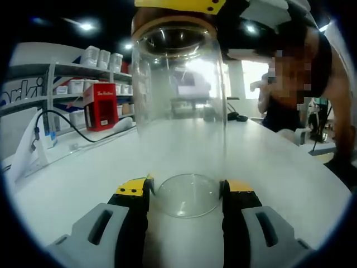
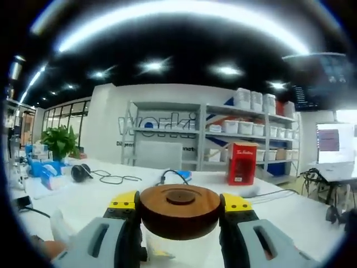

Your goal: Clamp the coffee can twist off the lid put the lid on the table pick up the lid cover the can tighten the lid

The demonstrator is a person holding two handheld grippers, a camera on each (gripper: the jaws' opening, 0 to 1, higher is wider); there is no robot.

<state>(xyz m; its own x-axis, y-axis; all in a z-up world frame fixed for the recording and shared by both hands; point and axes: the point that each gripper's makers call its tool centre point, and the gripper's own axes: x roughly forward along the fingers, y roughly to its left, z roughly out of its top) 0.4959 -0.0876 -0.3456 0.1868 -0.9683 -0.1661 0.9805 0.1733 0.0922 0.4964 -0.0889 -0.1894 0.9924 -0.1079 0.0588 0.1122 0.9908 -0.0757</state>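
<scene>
The coffee can (image 1: 178, 111) is a clear glass jar standing on the white table (image 1: 290, 167). My left gripper (image 1: 186, 190) is shut on its base, one jaw pressed against each side. At its mouth a brown wooden lid (image 1: 167, 19) sits under the yellow tip of my right gripper (image 1: 184, 4). In the right gripper view that round lid (image 2: 179, 209) fills the gap between the jaws of my right gripper (image 2: 179, 204), which is shut on it. Part of the glass can (image 2: 178, 251) shows just beneath the lid.
A red box (image 1: 99, 106) (image 2: 241, 163) stands by metal shelves (image 2: 223, 134) holding white bins. A black cable (image 1: 72, 128) runs along the table's left. A person (image 1: 301, 72) sits at the far right. Headphones (image 2: 81, 172) and a plant (image 2: 58, 142) lie farther off.
</scene>
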